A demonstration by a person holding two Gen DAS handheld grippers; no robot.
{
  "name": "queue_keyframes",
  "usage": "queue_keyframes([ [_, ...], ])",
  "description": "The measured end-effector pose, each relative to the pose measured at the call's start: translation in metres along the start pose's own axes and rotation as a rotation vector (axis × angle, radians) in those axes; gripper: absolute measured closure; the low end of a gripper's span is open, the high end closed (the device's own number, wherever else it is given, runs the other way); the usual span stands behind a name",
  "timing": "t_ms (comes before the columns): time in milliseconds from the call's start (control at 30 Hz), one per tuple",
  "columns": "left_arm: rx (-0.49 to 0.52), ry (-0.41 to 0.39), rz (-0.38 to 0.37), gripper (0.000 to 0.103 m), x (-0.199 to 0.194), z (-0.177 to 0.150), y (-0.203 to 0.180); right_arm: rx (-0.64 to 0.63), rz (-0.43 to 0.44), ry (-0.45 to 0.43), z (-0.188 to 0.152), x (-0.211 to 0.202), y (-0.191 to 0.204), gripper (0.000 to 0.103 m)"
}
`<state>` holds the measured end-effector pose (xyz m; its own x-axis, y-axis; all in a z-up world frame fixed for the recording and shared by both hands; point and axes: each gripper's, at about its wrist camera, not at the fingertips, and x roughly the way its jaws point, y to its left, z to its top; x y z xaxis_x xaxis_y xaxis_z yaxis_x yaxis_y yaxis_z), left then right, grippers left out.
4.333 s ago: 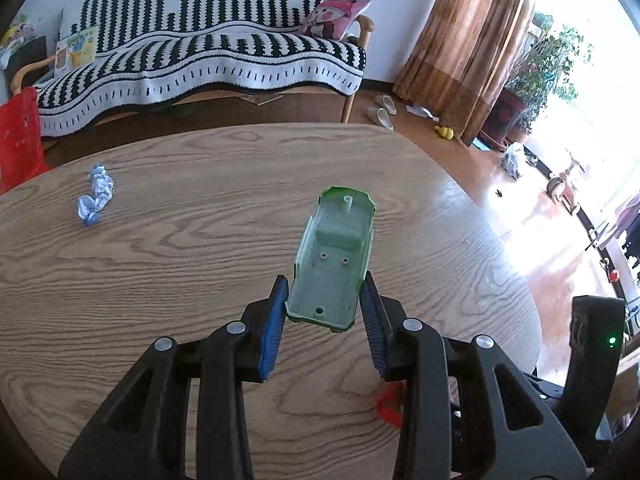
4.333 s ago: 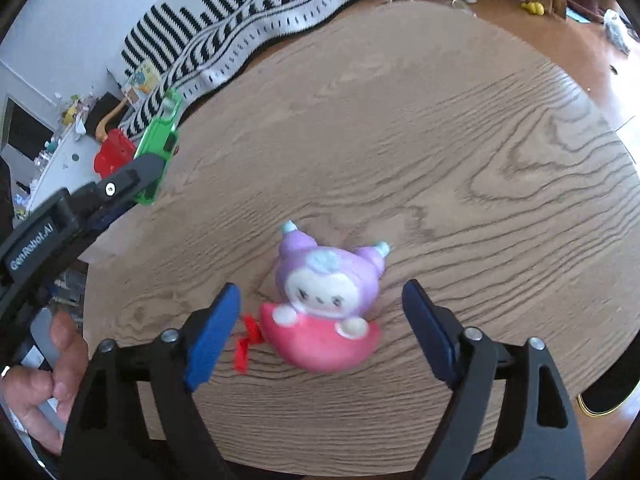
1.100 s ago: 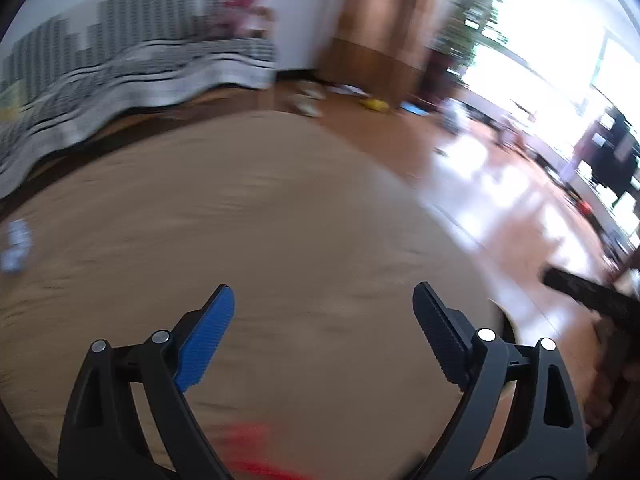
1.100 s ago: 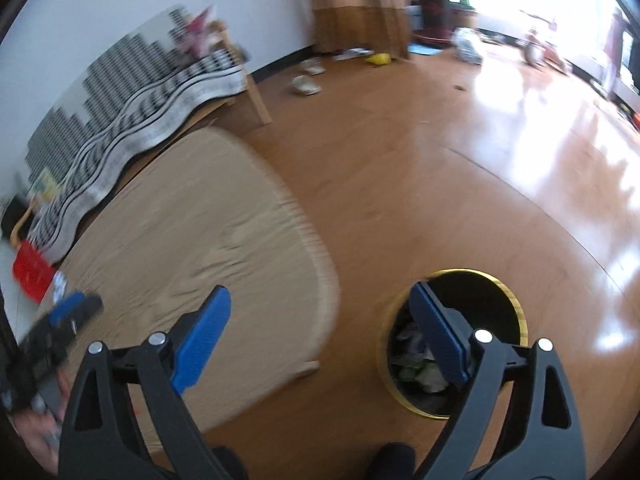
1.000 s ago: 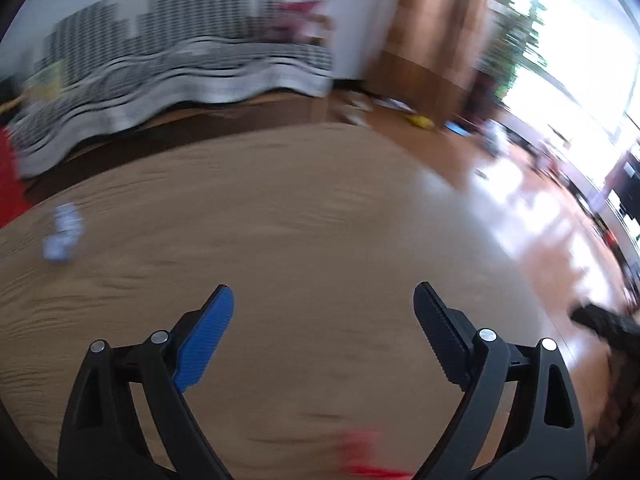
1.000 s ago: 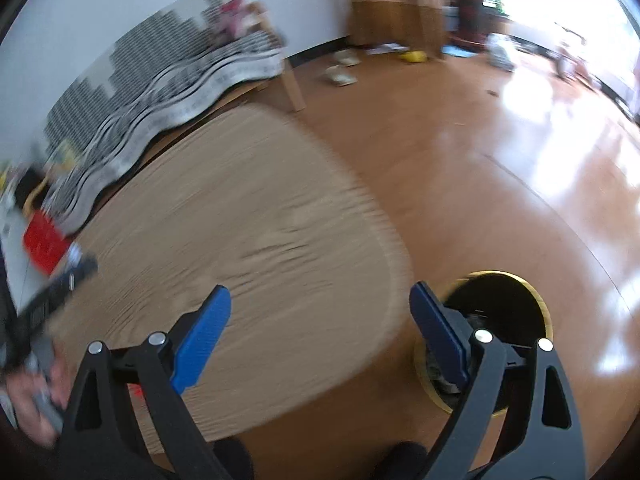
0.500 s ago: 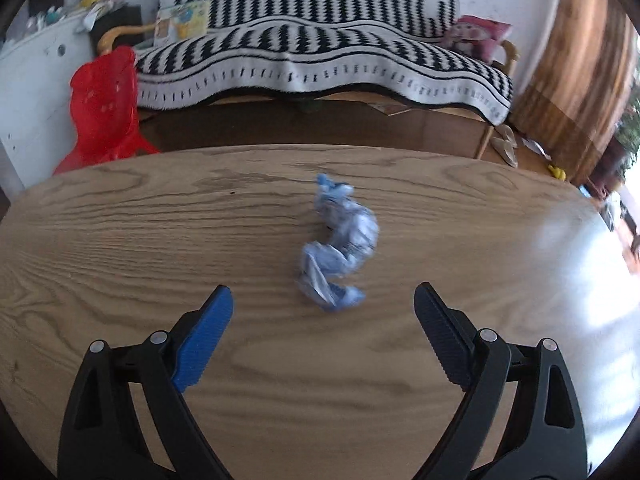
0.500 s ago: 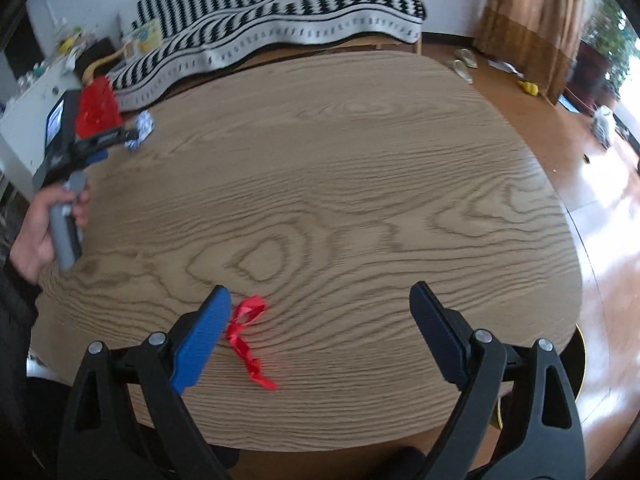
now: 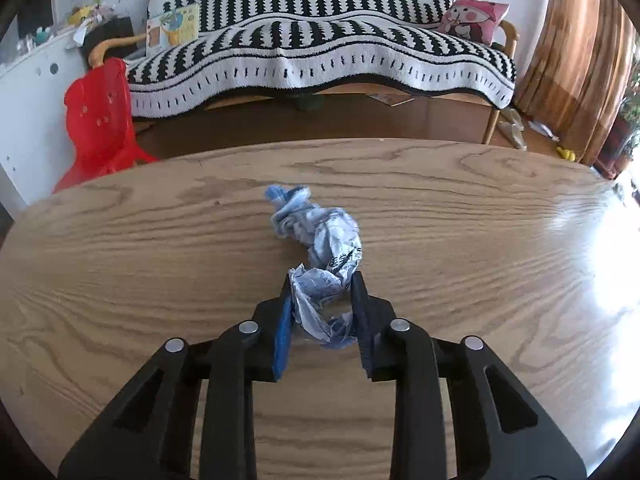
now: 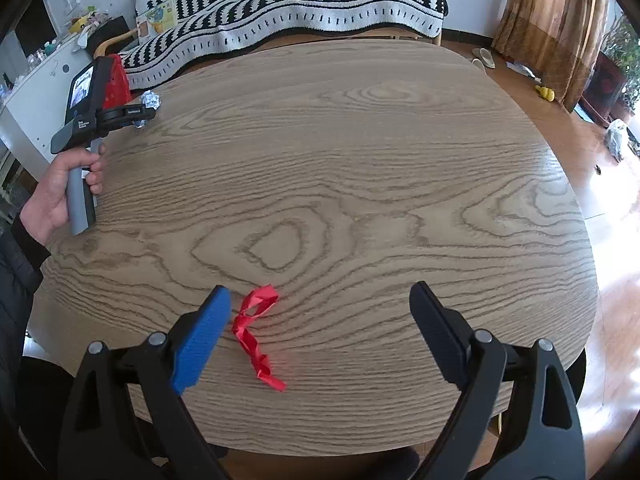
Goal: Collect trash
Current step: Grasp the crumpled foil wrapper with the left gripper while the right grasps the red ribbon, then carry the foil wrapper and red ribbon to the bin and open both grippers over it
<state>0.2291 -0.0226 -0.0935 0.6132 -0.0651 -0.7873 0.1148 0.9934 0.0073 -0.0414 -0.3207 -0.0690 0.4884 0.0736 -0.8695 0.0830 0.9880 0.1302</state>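
A crumpled blue-and-white wrapper (image 9: pixel 320 240) lies on the round wooden table (image 9: pixel 480 248). My left gripper (image 9: pixel 322 280) has its jaws closing on the wrapper's near end, and both pads touch the paper. In the right wrist view the same wrapper (image 10: pixel 151 100) shows at the table's far left, beside the left gripper (image 10: pixel 132 114) held by a hand (image 10: pixel 60 188). A red curled ribbon (image 10: pixel 256 332) lies near the table's front edge. My right gripper (image 10: pixel 320 292) hangs open over it, with the ribbon just inside the blue left pad (image 10: pixel 204 332).
A sofa under a black-and-white striped blanket (image 9: pixel 320 40) stands behind the table. A red plastic chair (image 9: pixel 100 120) sits at the far left edge. Bare wooden floor (image 10: pixel 600 140) with slippers and curtains lies to the right of the table.
My left gripper swung across the table to the wrapper and its wide jaws closed around it. The right gripper swung from the floor bin to the table, now over the ribbon, still open.
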Motion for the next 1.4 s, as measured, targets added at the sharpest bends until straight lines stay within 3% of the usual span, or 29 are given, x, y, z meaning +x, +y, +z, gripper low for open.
queue_keyframes([
  [167,-0.005,-0.011,-0.002,0.078,-0.021,-0.007,-0.005,-0.063,0.036,0.040,-0.005,0.009,0.014,0.015],
  [333,0.059,-0.049,-0.041,0.078,-0.062,-0.019,-0.031,-0.178,-0.005,0.071,-0.019,0.021,0.035,0.017],
  [500,0.115,-0.074,-0.101,0.078,-0.103,-0.034,-0.071,-0.214,-0.019,0.066,-0.027,0.026,0.041,0.045],
  [567,0.122,-0.075,-0.132,0.078,-0.119,-0.043,-0.089,-0.201,-0.011,0.054,-0.027,0.022,0.037,0.093],
  [633,0.133,-0.075,-0.159,0.078,-0.130,-0.051,-0.105,-0.156,0.023,0.062,-0.026,0.020,0.028,0.093],
  [767,0.168,-0.067,-0.238,0.078,-0.153,-0.072,-0.149,-0.104,-0.006,0.007,-0.028,0.002,0.003,0.093],
  [933,0.270,-0.075,-0.358,0.078,-0.187,-0.106,-0.223,0.056,-0.031,-0.073,-0.036,-0.040,-0.071,0.093],
  [1100,0.388,-0.072,-0.480,0.078,-0.210,-0.146,-0.302,0.238,-0.119,-0.121,-0.062,-0.073,-0.170,0.093],
  [1400,0.564,-0.023,-0.633,0.078,-0.230,-0.214,-0.408,0.547,-0.256,-0.059,-0.138,-0.089,-0.319,0.093],
])
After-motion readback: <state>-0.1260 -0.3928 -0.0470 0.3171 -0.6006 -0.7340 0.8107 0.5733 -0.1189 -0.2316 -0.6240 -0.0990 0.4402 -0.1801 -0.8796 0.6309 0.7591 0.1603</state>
